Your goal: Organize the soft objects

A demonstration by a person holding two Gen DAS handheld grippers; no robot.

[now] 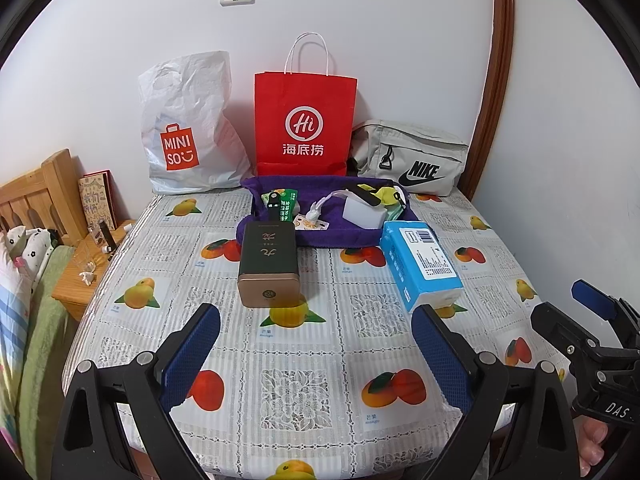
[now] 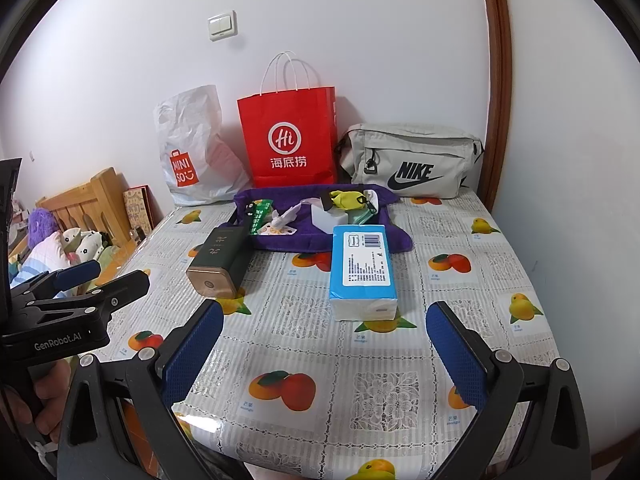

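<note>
A blue tissue pack (image 1: 422, 264) (image 2: 362, 270) lies on the table, ahead of my right gripper (image 2: 324, 332). A purple cloth (image 1: 320, 236) (image 2: 280, 240) lies behind it with small items on it: a white block (image 1: 366, 212) (image 2: 326, 214), a green packet (image 1: 286, 200) (image 2: 262, 212), a yellow piece (image 2: 346, 199). A dark green tin (image 1: 268, 264) (image 2: 218, 264) lies ahead of my left gripper (image 1: 316, 336). Both grippers are open and empty, low over the table's near edge.
Against the wall stand a white Miniso bag (image 1: 188, 128) (image 2: 196, 152), a red paper bag (image 1: 306, 120) (image 2: 288, 136) and a grey Nike bag (image 1: 412, 156) (image 2: 412, 160). The fruit-print tablecloth (image 1: 304, 392) covers the table. A wooden bedside stand (image 1: 80, 276) and bed are at left.
</note>
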